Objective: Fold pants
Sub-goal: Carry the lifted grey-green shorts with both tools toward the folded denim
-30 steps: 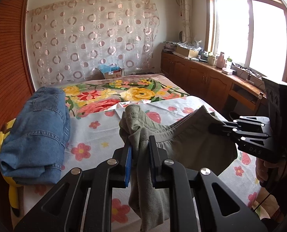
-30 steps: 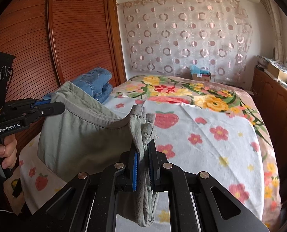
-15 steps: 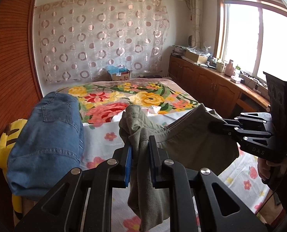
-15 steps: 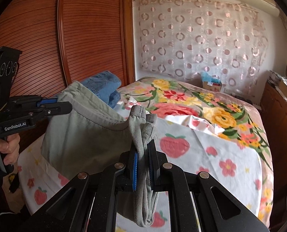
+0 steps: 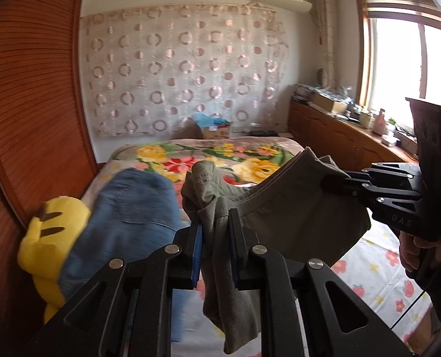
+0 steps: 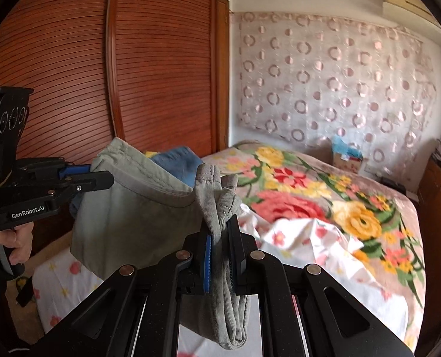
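Note:
The grey-green pants [image 5: 295,217] hang in the air above the bed, held by the waistband between both grippers. My left gripper [image 5: 215,229] is shut on one bunched end of the waistband; it also shows in the right wrist view [image 6: 97,175]. My right gripper [image 6: 222,238] is shut on the other end, and it shows in the left wrist view [image 5: 333,181]. The pants [image 6: 137,211] sag between them, and the lower part hangs out of sight below.
The bed [image 6: 324,202] has a floral blanket and a white flowered sheet [image 5: 378,270]. Folded blue jeans [image 5: 125,217] and a yellow plush toy [image 5: 51,235] lie at its left edge beside the wooden wardrobe [image 6: 116,74]. A wooden cabinet [image 5: 339,136] stands at the right under the window.
Both grippers have lifted with the pants and both views tilt upward, so more wall and curtain shows. The grips on the waistband are unchanged.

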